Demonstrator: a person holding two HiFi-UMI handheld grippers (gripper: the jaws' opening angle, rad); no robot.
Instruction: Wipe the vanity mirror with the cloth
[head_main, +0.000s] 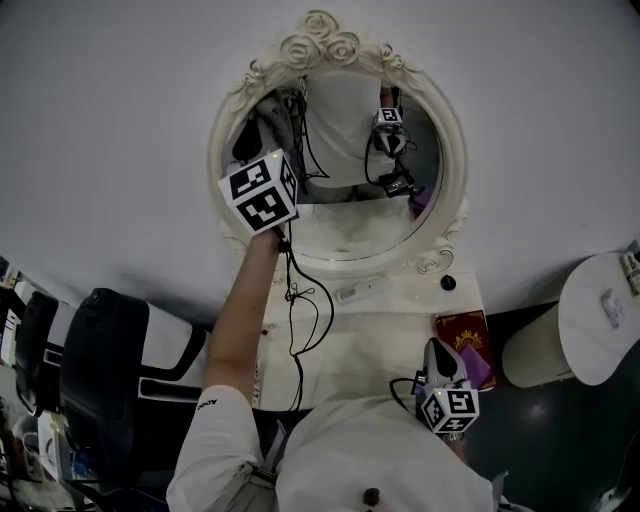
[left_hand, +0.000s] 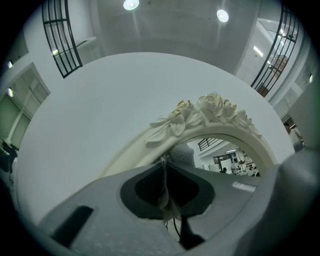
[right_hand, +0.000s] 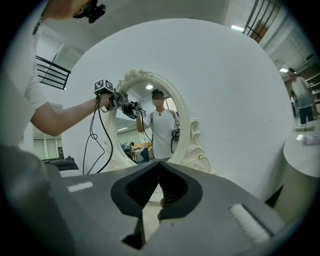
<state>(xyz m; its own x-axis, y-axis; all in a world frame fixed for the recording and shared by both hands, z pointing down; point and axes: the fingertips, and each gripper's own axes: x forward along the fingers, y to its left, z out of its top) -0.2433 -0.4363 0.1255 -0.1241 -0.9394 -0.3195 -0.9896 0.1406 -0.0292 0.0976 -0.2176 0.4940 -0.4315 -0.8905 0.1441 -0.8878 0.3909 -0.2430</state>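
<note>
Cloth (left_hand: 182, 152), grey, is pinched in my left gripper (left_hand: 164, 162): both jaws are closed tight on a thin fold, and the rest is bunched just past the tips. The bunch is pressed to the vanity mirror (left_hand: 227, 150) at the upper left of the glass, just inside the cream frame (left_hand: 150, 150) and below the carved roses (left_hand: 210, 107) at its crest. In the head view my left arm (head_main: 240, 310) reaches up from the lower left. The marker cube (head_main: 258, 192) sits over the frame's left edge, and the cloth shows above it against the glass.

The mirror is oval and hangs on a white wall (head_main: 120, 150) above a pale vanity table (head_main: 360, 340). The glass shows my white shirt and both tools reflected.

My right gripper (right_hand: 159, 165) is held low, over the right end of the table and well apart from the mirror. Its jaws meet at the tips with nothing between them. Its view looks across at the mirror and my raised left arm.

Also noted:
- A black cable (head_main: 300, 310) hangs from the left tool down across the table.
- A red box (head_main: 462, 333) lies on the table just beside the right gripper.
- A black chair (head_main: 100, 370) stands to the left.
- A round white table (head_main: 590, 340) stands to the right.
</note>
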